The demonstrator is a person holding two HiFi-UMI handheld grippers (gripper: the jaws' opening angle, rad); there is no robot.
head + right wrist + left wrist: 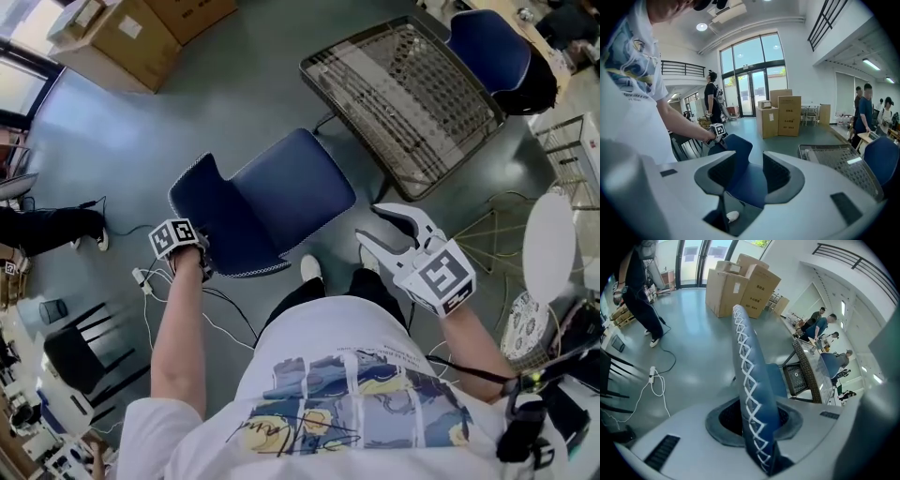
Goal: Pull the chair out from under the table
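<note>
The bench (412,112), a woven-patterned top on thin legs, lies well beyond both pairs of fingers, on the far side of the chair. The chair (286,187), blue with white stitching along its edges, stands on the floor between the bench and the person. Its seat looks clear of the bench's near edge or just beside it, with the backrest (202,202) turned toward the left-hand side.

The left gripper (194,251) points steeply down onto the top of that backrest. Its fingers (717,420) are closed partway and pinch the stitched rim (747,380), which runs up between them. The right gripper (375,228) hangs beside the seat's near right corner. Its fingers (780,176) stand wide apart with nothing between them, and the seat shows just beyond their tips.

By my reading, the pull itself is the step in hand, and it is well along, with the chair largely out from under the bench. The next move calls for the left fingers to keep their pinch while drawing the backrest level, away from the bench. A lift would let the thin rim slide out of so narrow a grip. The right fingers could close on the seat edge just ahead of them to steady the chair against swinging round.
</note>
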